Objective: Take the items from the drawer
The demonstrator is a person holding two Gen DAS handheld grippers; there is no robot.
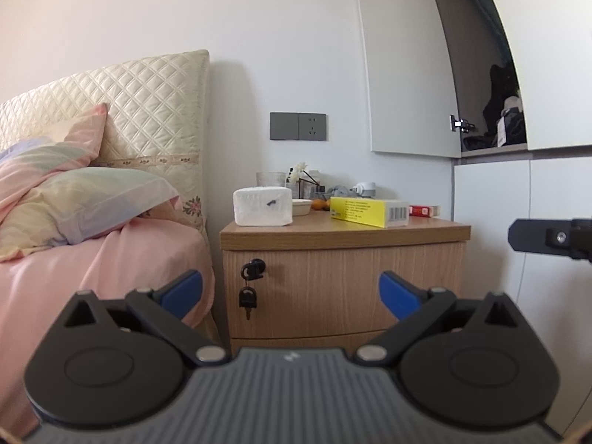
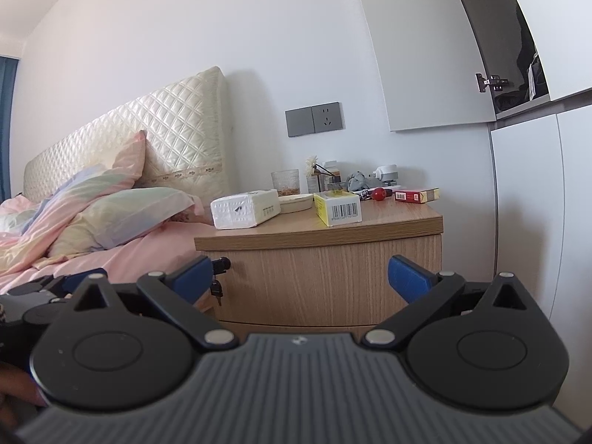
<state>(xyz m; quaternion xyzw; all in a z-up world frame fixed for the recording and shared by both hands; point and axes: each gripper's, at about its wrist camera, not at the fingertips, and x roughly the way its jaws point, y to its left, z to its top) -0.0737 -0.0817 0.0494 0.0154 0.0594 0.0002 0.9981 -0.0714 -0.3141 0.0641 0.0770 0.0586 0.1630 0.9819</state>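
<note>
Your left gripper and right gripper both have jaws wide apart, holding nothing. The drawer, in the middle of each view, is closed, with a small key hanging at its left. On the tabletop above sit a white tissue pack, a yellow box with a barcode, and a red box. The writing is too small to read.

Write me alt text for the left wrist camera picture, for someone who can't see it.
The open left gripper faces the closed drawer of a wooden nightstand, with a key hanging from its lock. On top sit a white tissue pack, a yellow box and small clutter; a bed with pink bedding lies to the left.
</note>
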